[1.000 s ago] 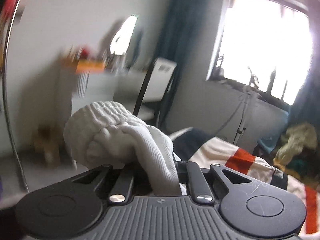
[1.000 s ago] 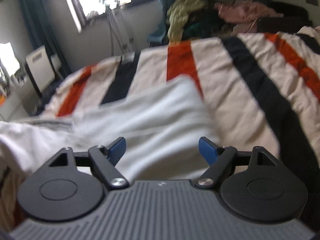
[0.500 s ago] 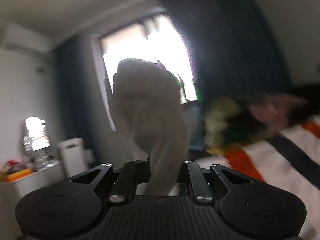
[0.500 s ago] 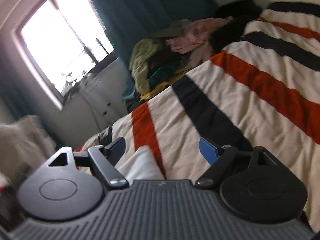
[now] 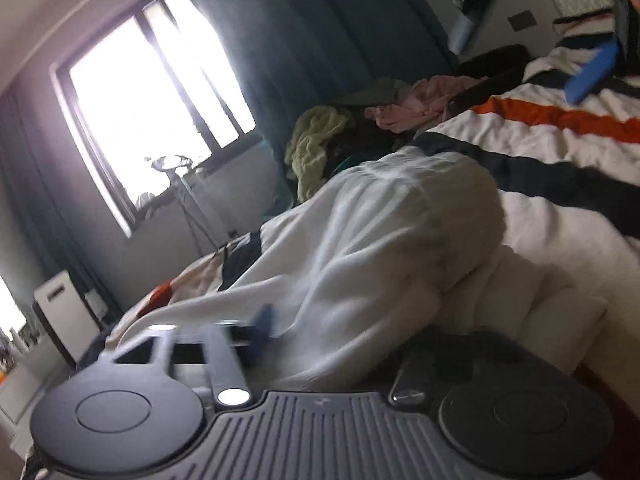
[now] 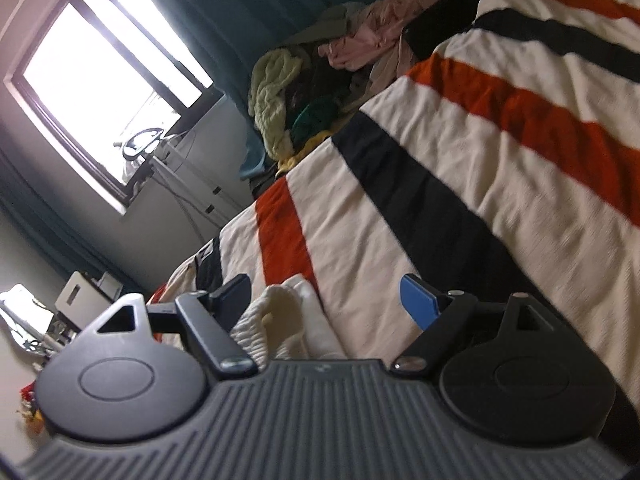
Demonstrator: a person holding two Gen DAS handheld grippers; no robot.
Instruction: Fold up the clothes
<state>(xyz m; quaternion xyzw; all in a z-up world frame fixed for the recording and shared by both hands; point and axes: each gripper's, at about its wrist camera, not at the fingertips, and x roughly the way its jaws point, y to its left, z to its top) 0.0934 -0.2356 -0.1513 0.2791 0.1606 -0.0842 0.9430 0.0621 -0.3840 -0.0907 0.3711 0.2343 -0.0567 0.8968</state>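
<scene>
- Left gripper: the view is blurred. One blue-padded finger shows at left; the other finger is hidden under cloth. The white ribbed garment lies bunched over the jaw area, so whether the jaws clamp it or stand apart cannot be determined.
- White ribbed garment: rests on the striped blanket, directly ahead of the left gripper and draped onto its body.
- Right gripper: jaws spread wide, nothing between them. A fold of the white ribbed garment lies just beside its left finger, low in the right wrist view.
- Striped blanket: cream with orange and black stripes, covering the bed.
- Clothes pile: yellow-green, pink and dark items heaped at the far end of the bed, below the dark curtain.
- Window: bright, at upper left.
</scene>
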